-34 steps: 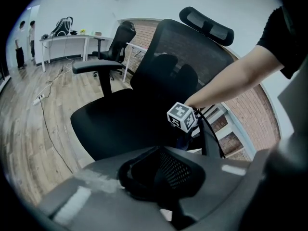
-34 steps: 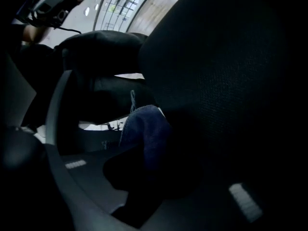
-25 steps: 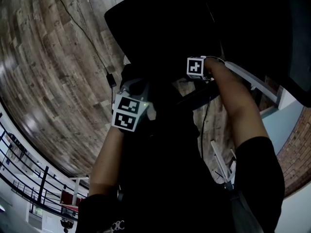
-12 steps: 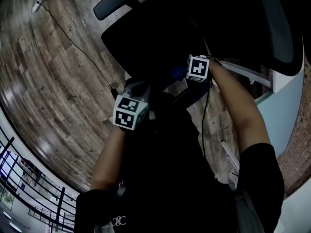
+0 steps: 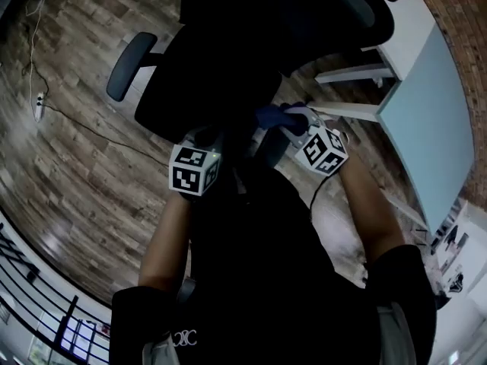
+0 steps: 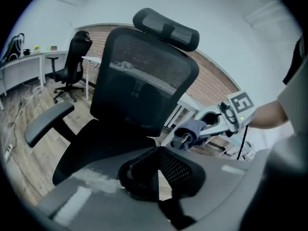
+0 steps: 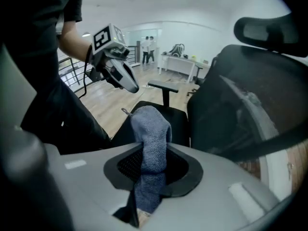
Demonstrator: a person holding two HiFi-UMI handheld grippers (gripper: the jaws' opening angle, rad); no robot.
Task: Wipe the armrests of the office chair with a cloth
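Cloth (image 7: 151, 143), blue and bunched: sat pinched between the jaws of the right gripper (image 5: 293, 124), stuck up past them. Hung close by the office chair (image 6: 139, 81) seat, apart from the armrest (image 6: 48, 121). Left gripper (image 6: 159, 170): jaws pressed together on nothing, faced the backrest.

Dim, underexposed head view; fisheye-warped edges
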